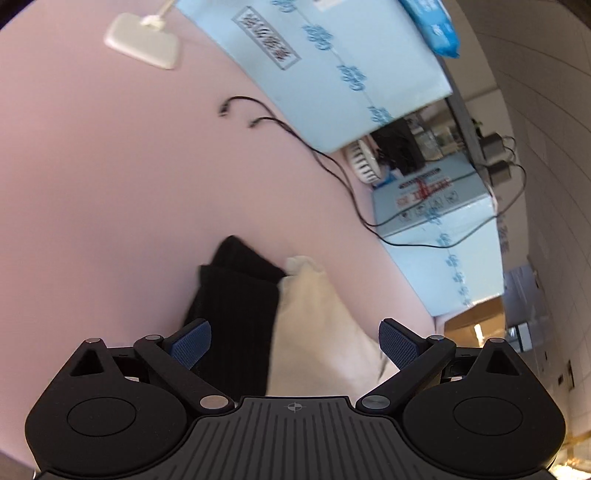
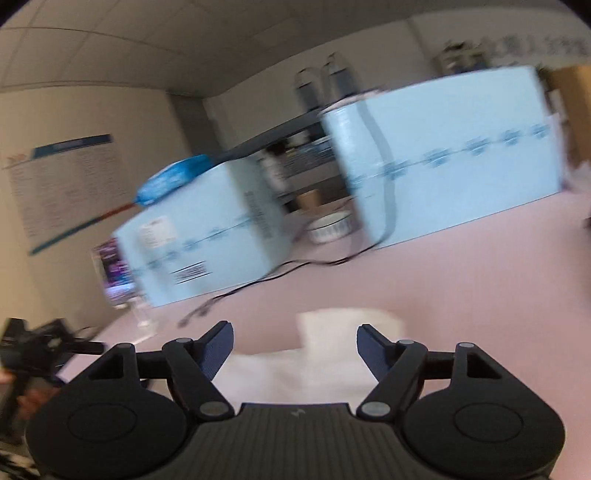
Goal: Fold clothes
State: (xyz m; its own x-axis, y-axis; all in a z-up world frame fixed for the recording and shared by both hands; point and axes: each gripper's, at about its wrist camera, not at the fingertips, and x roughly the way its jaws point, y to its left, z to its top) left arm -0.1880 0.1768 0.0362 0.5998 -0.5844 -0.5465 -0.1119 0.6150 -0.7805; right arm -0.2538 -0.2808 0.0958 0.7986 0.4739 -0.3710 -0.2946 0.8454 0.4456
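Two garments lie on the pink bench (image 1: 110, 177) in the left wrist view: one black garment (image 1: 236, 314) and one cream garment (image 1: 317, 325), touching side by side, the black one on the left and the cream one on the right, both running from just ahead of the camera out toward the middle of the bench. The left gripper (image 1: 295, 341) hangs above them with its two blue-padded fingers (image 1: 194, 341) spread wide apart and nothing between them; the left pad sits over the black cloth, the right pad over the edge of the cream cloth. Far beyond the garments stand two pale blue boxes (image 1: 332, 74), one at the far middle and one to the right, with one blue packet (image 1: 432, 26) on top of the farther box. Two thin black cables (image 1: 332, 162) trail across the bench from the boxes, their two loose ends lying apart from the clothes. One white flat device (image 1: 144, 40) rests at the far left. In the right wrist view, which is blurred, the right gripper (image 2: 295, 349) also has its two fingers wide apart and empty, over one pale garment (image 2: 332, 343) lying near on the bench. The same two blue boxes stand at the far side there, with one round white object (image 2: 330, 223) in the gap between them.
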